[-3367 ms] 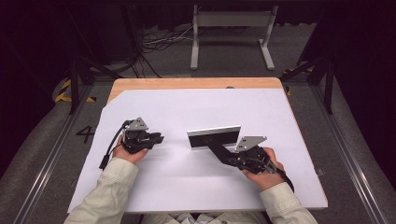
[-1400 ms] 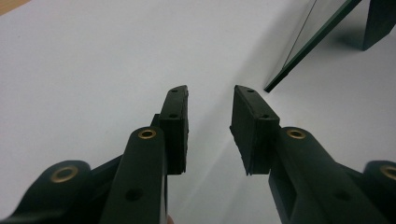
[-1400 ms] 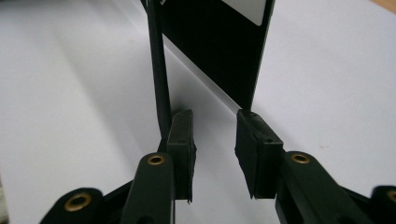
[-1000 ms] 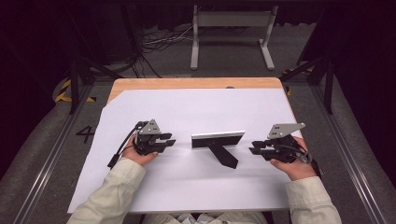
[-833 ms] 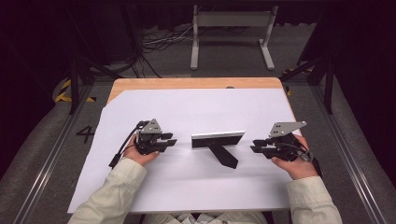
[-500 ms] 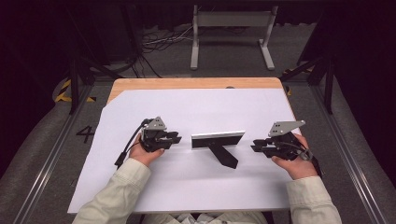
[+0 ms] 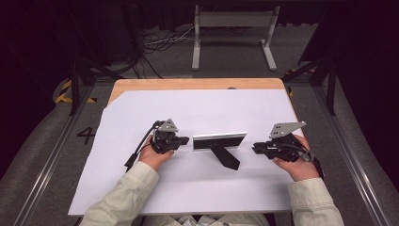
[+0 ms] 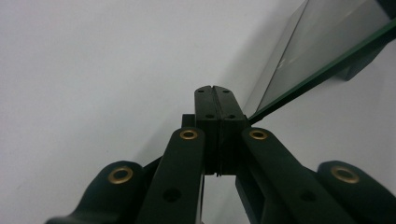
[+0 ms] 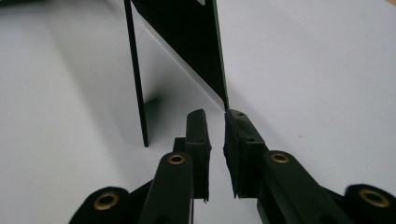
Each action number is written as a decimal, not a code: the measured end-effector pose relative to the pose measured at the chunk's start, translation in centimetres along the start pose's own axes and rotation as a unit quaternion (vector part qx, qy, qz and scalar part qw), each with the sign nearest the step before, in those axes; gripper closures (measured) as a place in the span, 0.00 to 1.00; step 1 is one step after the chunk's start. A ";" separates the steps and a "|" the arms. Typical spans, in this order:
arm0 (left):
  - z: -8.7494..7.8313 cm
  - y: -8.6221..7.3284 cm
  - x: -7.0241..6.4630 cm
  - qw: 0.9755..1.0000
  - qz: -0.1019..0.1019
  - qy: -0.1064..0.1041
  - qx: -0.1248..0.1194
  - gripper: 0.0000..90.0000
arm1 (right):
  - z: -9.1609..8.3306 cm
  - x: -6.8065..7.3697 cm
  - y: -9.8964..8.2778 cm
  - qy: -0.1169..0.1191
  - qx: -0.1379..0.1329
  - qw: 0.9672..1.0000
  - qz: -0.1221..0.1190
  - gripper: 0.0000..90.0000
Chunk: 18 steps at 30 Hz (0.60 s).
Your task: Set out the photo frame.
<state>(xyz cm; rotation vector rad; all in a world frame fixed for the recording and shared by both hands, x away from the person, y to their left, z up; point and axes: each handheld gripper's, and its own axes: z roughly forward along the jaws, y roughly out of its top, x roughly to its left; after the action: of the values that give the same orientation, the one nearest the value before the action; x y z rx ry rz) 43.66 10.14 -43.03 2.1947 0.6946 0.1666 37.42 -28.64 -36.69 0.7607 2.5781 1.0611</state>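
Having just snapped your left hand-held gripper (image 7: 184, 140) shut on nothing beside the upright black-framed glass panel (image 7: 219, 141) at mid-frame, your right hand-held gripper (image 7: 256, 148), narrowing yet empty, leaves it ungrasped on the white worktop (image 7: 141, 108).

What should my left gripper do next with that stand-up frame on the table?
Probably nudge the left gripper right. Its jaws have just closed with nothing between them, tips just short of the frame's left end, while the right gripper waits apart, slightly open.
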 end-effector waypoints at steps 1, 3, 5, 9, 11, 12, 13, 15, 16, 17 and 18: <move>0.4 0.1 0.1 1.000 -0.004 -0.001 0.013 1.00 | 0.0 0.0 0.0 0.002 0.000 1.000 -0.001 0.88; 0.6 0.1 0.0 1.000 -0.006 -0.002 0.020 1.00 | 0.0 0.0 0.0 0.002 0.001 1.000 -0.001 0.88; 0.9 0.2 -0.1 1.000 -0.005 -0.006 0.028 1.00 | 0.1 0.0 0.0 0.002 0.002 1.000 0.000 0.88; 1.3 0.2 -0.3 0.999 -0.002 -0.018 0.026 1.00 | 0.1 0.0 0.0 0.004 0.003 1.000 0.000 0.88; 1.6 0.4 -0.4 0.999 0.000 -0.022 0.030 1.00 | 0.1 0.1 0.0 0.004 0.002 1.000 0.000 0.89; 1.8 0.4 -0.6 0.999 0.002 -0.023 0.035 1.00 | 0.1 0.1 0.0 0.005 0.001 1.000 -0.001 0.89; 1.8 0.4 -0.6 0.999 0.002 -0.023 0.035 1.00 | 0.1 0.1 0.0 0.005 0.001 1.000 -0.001 0.89; 2.1 0.4 -0.8 0.999 0.010 -0.025 0.040 1.00 | 0.0 0.0 0.0 0.005 0.000 1.000 -0.004 0.89; 2.1 0.4 -0.7 0.999 0.010 -0.026 0.039 1.00 | 0.0 0.0 0.0 0.005 -0.001 1.000 -0.004 0.89; 2.1 0.4 -0.7 0.999 0.011 -0.027 0.039 1.00 | -0.1 0.1 0.0 0.006 -0.001 1.000 -0.004 0.89; 2.1 0.4 -0.7 0.999 0.011 -0.027 0.039 1.00 | -0.1 0.1 0.0 0.006 -0.001 1.000 -0.004 0.89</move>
<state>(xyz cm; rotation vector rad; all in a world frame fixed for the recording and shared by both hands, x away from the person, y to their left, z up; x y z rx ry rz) 43.95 8.13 -44.01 2.2735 0.6576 0.0925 37.35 -28.64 -36.65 0.7442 2.5875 1.0696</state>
